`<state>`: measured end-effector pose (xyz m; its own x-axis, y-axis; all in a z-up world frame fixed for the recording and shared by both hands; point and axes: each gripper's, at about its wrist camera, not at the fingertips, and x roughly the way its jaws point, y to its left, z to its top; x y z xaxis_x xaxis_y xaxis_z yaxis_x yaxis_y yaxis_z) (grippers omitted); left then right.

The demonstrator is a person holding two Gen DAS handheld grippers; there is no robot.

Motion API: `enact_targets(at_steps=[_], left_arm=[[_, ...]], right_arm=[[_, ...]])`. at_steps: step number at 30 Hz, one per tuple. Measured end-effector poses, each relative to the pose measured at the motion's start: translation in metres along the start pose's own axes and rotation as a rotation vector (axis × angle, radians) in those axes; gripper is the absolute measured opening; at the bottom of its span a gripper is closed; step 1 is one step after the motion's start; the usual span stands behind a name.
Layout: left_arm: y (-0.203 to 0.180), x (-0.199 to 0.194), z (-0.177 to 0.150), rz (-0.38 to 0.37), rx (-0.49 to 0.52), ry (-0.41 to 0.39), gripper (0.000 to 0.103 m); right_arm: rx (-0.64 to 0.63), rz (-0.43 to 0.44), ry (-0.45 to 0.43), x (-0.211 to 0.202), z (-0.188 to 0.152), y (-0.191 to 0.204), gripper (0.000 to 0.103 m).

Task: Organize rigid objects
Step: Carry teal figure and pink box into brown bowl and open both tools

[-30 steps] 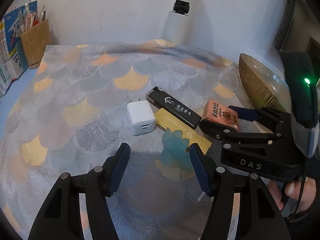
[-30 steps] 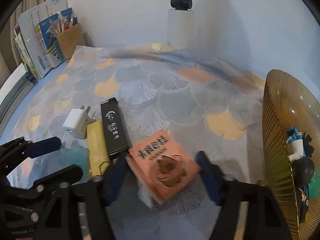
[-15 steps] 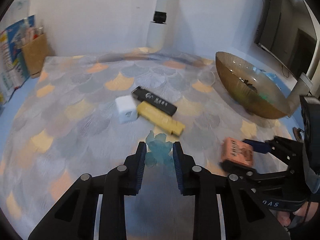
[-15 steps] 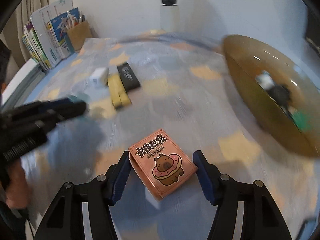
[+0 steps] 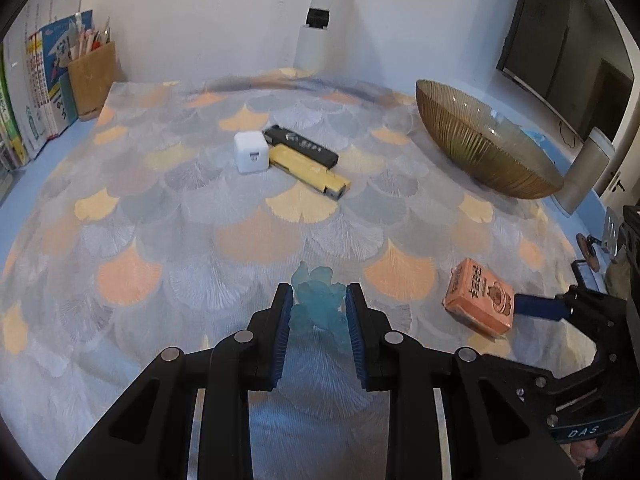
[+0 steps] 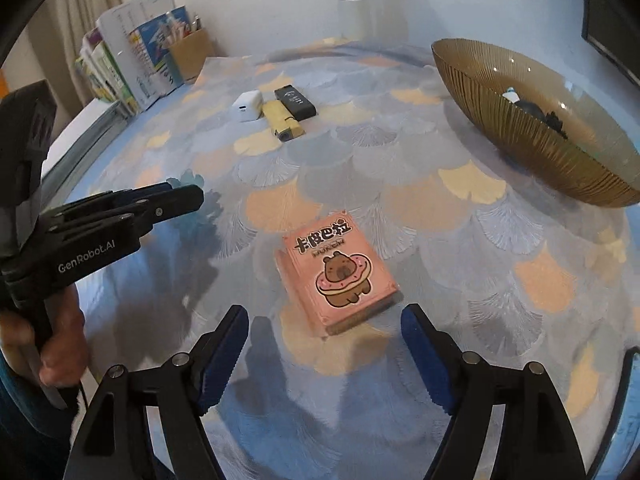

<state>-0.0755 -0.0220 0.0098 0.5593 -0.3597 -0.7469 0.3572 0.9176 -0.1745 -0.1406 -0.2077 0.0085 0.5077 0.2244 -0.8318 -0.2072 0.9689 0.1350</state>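
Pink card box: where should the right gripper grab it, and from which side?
Grip the pink card box across its two long side edges, coming straight down from above. It lies flat, face up, on the cloth, slightly rotated, so turn the open right gripper a little to square up.

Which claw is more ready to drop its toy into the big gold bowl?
Left. The left claw is shut on the blue toy. The right claw is open, and the pink box lies on the cloth.

White walls (image 5: 200,12) meet behind the worktop (image 5: 248,236); books (image 6: 116,64) stand at its far left corner, a dark screen (image 5: 560,60) at right.
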Motion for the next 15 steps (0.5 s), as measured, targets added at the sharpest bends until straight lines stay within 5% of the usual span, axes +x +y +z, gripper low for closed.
enact_targets(at_steps=[4,6,8,10,15], left_arm=[[-0.002,-0.001,-0.005,0.0,0.002,0.004,0.024],[-0.003,-0.001,-0.006,-0.003,0.0,0.006,0.024],[-0.004,-0.001,-0.007,0.002,-0.003,0.004,0.024],[-0.004,-0.001,-0.007,0.003,-0.007,0.002,0.024],[-0.012,-0.004,-0.004,-0.019,0.02,-0.004,0.024]], right_arm=[[-0.063,-0.103,-0.029,0.011,0.007,-0.004,0.077],[-0.063,-0.087,-0.043,0.013,0.012,-0.007,0.077],[-0.087,-0.074,-0.061,0.014,0.014,0.0,0.055],[-0.123,-0.073,-0.072,0.013,0.012,0.012,0.045],[-0.161,-0.021,-0.065,0.007,0.002,0.028,0.04]])
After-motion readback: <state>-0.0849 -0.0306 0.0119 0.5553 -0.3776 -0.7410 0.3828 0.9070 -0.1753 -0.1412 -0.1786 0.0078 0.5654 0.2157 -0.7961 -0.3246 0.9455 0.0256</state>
